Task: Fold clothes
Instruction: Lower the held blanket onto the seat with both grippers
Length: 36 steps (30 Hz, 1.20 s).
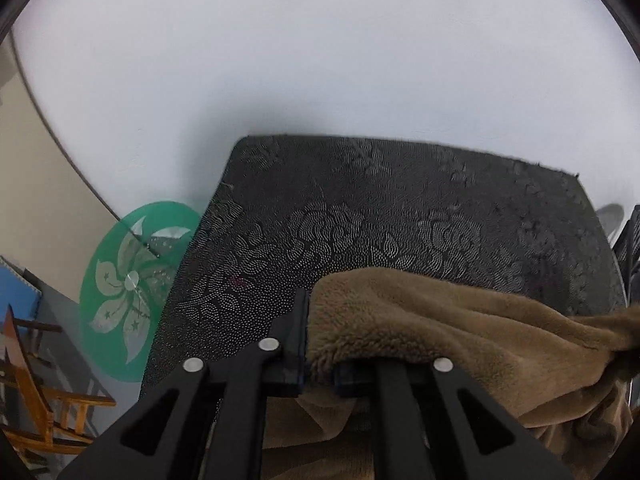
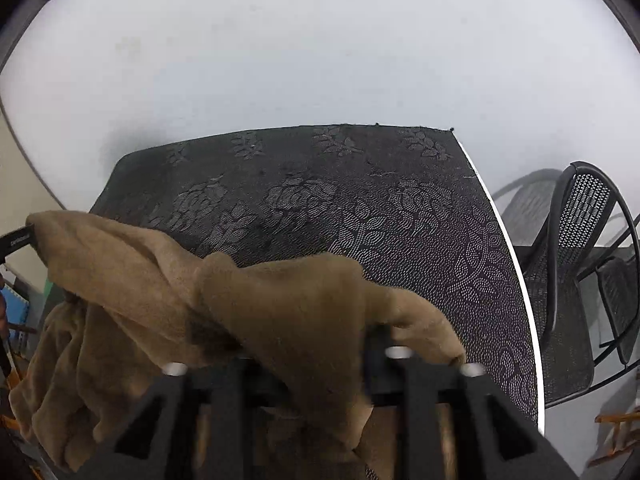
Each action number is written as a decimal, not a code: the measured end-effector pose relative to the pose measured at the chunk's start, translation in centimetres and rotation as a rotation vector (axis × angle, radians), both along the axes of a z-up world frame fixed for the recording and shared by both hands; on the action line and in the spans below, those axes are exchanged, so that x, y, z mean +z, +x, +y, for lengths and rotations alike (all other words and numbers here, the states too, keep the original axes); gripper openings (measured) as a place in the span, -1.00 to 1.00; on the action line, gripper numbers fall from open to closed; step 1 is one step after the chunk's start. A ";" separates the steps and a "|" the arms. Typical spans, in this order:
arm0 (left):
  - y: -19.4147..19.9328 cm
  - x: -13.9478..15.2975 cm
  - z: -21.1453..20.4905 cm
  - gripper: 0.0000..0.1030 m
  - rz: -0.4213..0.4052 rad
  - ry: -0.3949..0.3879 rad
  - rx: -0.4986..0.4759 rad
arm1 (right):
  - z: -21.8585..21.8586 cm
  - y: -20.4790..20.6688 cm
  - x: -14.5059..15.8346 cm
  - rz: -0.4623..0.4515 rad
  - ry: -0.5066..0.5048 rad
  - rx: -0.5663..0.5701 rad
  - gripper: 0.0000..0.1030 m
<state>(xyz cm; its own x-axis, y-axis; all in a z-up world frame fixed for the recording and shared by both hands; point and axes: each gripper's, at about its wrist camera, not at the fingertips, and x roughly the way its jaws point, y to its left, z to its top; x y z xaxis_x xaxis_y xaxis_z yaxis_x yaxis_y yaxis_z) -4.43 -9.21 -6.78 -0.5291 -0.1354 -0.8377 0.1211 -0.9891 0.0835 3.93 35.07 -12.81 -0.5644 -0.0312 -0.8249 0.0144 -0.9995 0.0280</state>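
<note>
Brown fleece garment (image 1: 440,320) pinched in left gripper (image 1: 320,360), black floral tablecloth (image 1: 400,208) beneath

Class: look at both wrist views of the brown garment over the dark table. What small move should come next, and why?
Probably draw the right tongs back clear of the garment. Their jaws stand apart with the cloth draped loosely over them, not pinched, while the left tongs pinch a fold at the other end. The garment already droops onto the tablecloth, so it looks ready to be laid flat.

Left gripper (image 1: 320,344) clamped, right gripper (image 2: 308,344) parted.
</note>
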 end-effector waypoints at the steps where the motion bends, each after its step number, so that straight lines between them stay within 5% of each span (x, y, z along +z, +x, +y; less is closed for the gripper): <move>1: -0.5 -0.3 0.2 -0.75 -0.013 -0.008 -0.007 | 0.3 -0.3 0.0 0.015 0.010 -0.019 0.48; 7: -1.8 -2.6 -0.7 -0.38 -0.090 -0.010 -0.015 | 1.7 -1.1 -0.3 0.028 -0.006 -0.066 0.48; 14: -0.8 -4.5 -3.1 -0.03 -0.139 0.012 0.003 | 0.6 -1.4 -1.3 0.003 0.027 0.026 0.48; 20: -0.9 -5.1 -3.9 0.06 -0.128 -0.003 -0.037 | -1.0 -4.0 -1.3 0.004 0.011 0.092 0.48; 24: -1.3 -4.7 -2.4 0.10 -0.095 -0.080 -0.138 | -4.6 -5.9 -1.1 0.002 0.002 0.259 0.48; 28: -2.6 -6.0 -1.1 0.29 -0.101 -0.208 -0.202 | -8.7 -7.7 -4.1 -0.084 0.160 0.393 0.48; 32: -4.7 -7.5 -2.4 0.29 -0.128 -0.189 -0.128 | -9.3 -10.6 -6.4 -0.106 0.266 0.297 0.48; 36: -6.8 -8.3 -4.5 0.29 -0.141 -0.116 -0.029 | -7.5 -13.3 -3.5 0.030 0.224 0.088 0.48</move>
<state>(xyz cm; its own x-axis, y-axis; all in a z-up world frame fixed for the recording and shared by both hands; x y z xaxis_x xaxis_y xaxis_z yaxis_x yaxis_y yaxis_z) -11.21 -13.68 -15.08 -0.4129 -0.2218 -0.8834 0.0717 -0.9748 0.2112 -9.41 27.54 -16.33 -0.5916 0.1007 -0.7999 0.0988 -0.9756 -0.1959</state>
